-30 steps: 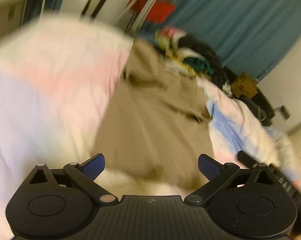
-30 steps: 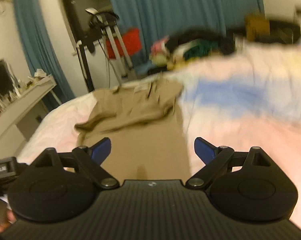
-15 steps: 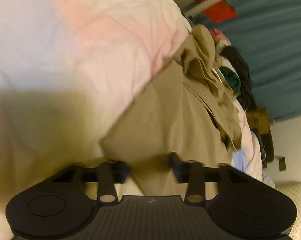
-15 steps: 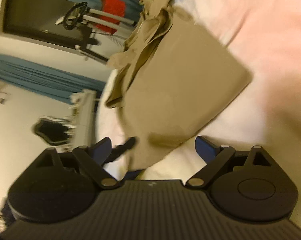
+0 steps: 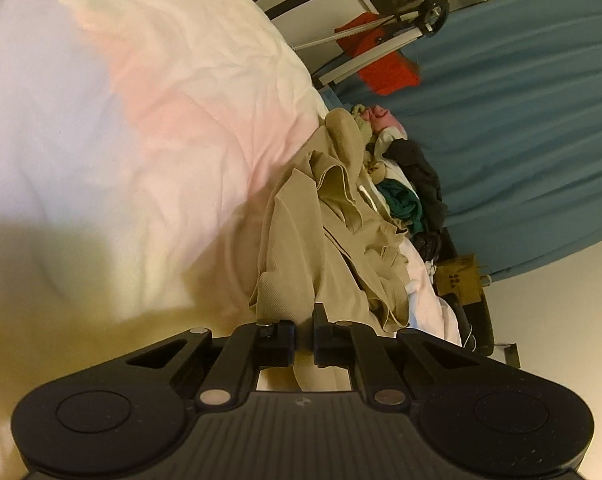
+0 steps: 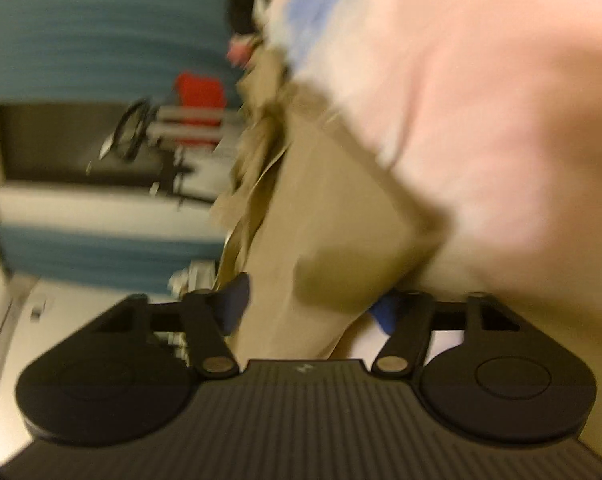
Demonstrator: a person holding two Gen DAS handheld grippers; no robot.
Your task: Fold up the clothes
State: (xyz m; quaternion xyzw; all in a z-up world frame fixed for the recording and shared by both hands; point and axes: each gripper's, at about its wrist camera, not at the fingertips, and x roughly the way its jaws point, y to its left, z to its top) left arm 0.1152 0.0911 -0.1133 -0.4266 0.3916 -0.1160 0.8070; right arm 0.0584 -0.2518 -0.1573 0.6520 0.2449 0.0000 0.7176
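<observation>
Pastel bedspread (image 5: 149, 128) — pink, white and lilac, bearing all. Khaki garment (image 5: 301, 248) lies along it, near hem toward both cameras, far end rumpled beside a clothes pile (image 5: 405, 184). Left gripper (image 5: 304, 338): pressed together, pinching the near hem. Right gripper (image 6: 313, 306): spread, cloth between its fingers, blurred. Risk — one-sided hold may skew the lift; the hem could slip out. Half a second ago the left gripper was only half closed.

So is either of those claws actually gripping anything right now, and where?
The left gripper pinches the tan garment by its near edge; the right gripper is open, holding nothing.
</observation>
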